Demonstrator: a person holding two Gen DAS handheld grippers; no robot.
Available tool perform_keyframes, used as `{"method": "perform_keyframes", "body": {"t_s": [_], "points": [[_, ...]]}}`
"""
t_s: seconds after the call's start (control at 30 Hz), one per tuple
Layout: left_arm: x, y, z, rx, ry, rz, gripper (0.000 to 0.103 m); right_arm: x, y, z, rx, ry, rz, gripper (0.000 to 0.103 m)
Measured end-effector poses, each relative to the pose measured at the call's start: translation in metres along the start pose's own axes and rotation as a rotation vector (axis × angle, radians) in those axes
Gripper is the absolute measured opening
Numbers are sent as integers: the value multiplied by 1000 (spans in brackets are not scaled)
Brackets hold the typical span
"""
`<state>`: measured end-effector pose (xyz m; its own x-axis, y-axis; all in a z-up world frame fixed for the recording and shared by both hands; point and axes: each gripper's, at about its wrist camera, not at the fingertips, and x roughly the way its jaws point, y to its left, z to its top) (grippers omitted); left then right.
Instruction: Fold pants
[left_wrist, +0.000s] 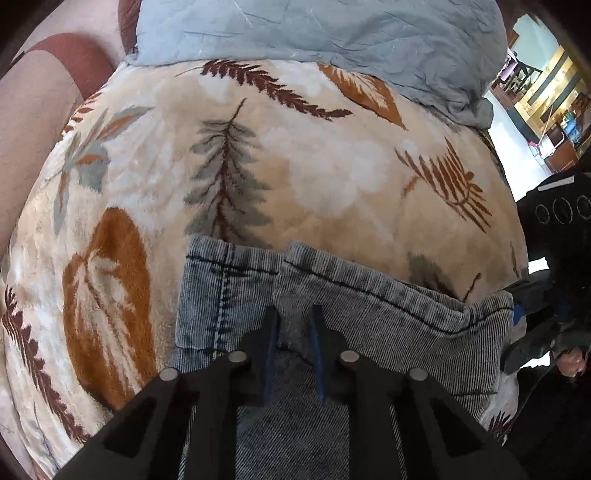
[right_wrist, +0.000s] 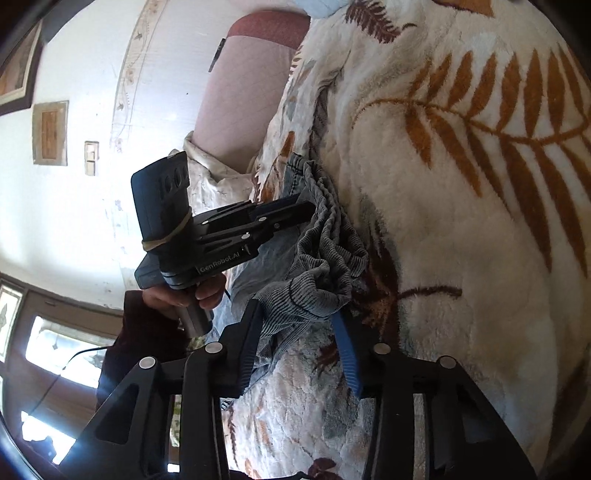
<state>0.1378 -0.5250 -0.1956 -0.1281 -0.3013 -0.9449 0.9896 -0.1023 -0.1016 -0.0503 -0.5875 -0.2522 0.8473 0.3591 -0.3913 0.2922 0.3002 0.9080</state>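
Observation:
Grey-blue corduroy pants (left_wrist: 369, 306) lie on a leaf-patterned fleece blanket (left_wrist: 295, 166), their hem edges towards the blanket's middle. My left gripper (left_wrist: 294, 314) is closed on a fold of the pants, cloth bunched between its fingers. In the right wrist view the left gripper (right_wrist: 295, 212) holds the pants (right_wrist: 325, 236) from the left. My right gripper (right_wrist: 299, 314) is shut on a bunched corner of the pants near the blanket's edge. The right gripper also shows in the left wrist view (left_wrist: 524, 295) at the pants' right corner.
A grey-blue quilt (left_wrist: 332, 44) lies at the far end of the blanket. A pink and red headboard (left_wrist: 44, 92) stands at the left. A doorway into another room (left_wrist: 543, 96) is at the right. A white wall (right_wrist: 92, 184) is beside the bed.

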Motion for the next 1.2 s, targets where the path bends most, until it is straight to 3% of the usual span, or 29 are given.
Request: {"method": "perform_keyframes", "body": {"t_s": [0.17,0.37,0.57,0.67,0.73,0.83,0.97,1.03,1.1,1.2], "points": [[-4,-5,-2,30,-12,36,9,0,1,-1,-13,-20,-5,24],[-21,-5,-3,18,-68,66,8,0,11,-1,-75,-52,-26,21],[-59,17,0,-54,-167,110,8,7,26,7,-134,-75,-32,19],[-71,39,3,-137,-203,184,8,15,25,15,-137,-83,-40,17],[-63,50,4,-180,-183,224,8,21,17,20,-119,-83,-64,17],[-34,48,1,-163,-132,260,8,29,7,25,-110,-77,-88,17],[-16,46,-1,-164,-125,264,8,26,10,27,-119,-75,-94,17],[-20,47,-1,-171,-131,262,8,24,10,31,-71,-73,-67,21],[-27,51,-1,-195,-146,238,8,23,4,35,28,-69,-27,53],[-32,50,-2,-213,-158,223,9,30,5,41,59,-85,-23,55]]}}
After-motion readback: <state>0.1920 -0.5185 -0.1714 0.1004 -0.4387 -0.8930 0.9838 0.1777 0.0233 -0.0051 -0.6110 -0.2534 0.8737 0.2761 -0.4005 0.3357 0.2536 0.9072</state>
